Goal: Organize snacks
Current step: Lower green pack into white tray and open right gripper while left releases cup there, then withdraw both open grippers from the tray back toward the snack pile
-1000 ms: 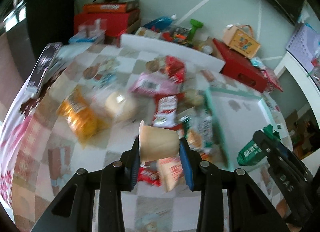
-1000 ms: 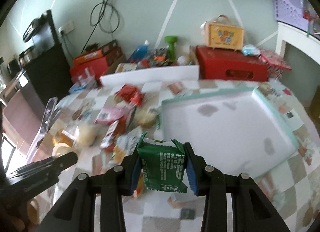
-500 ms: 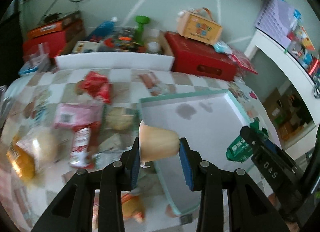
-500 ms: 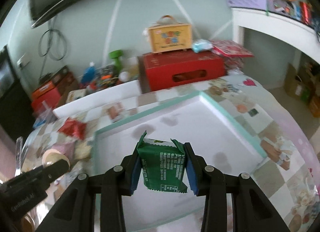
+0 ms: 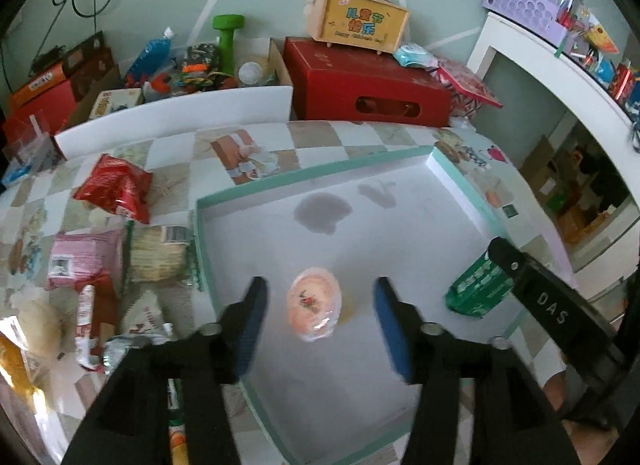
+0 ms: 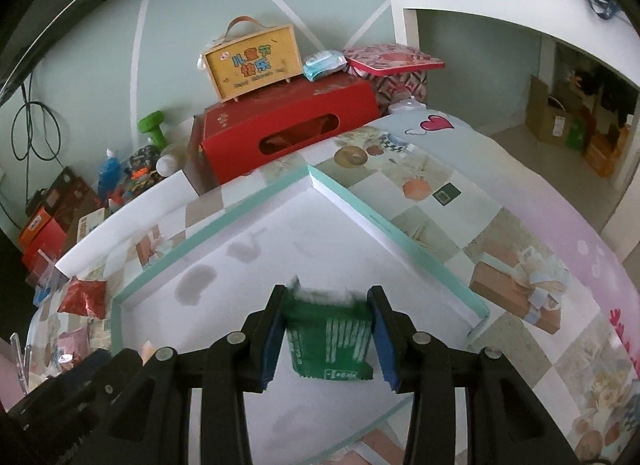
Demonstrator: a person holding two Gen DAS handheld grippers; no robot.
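Left wrist view: the left gripper [image 5: 318,319], its jaws just opening, stands apart from the jelly cup [image 5: 314,309], which lies on the white tray [image 5: 440,173] floor near its front edge.

Right wrist view: the right gripper [image 6: 327,339] clamps the green snack packet [image 6: 330,341] above the tray's front edge.

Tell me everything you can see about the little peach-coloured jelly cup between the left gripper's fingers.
The jelly cup is a small round tub of pale peach plastic, sealed with a shiny film lid that bears a small red print. It is seen lid-on, slightly blurred, over the white floor of the shallow box with the mint-green rim. The left gripper has just been opening; its blue pads stand clear on either side, touching nothing. Whether the cup already rests on the floor I cannot tell.
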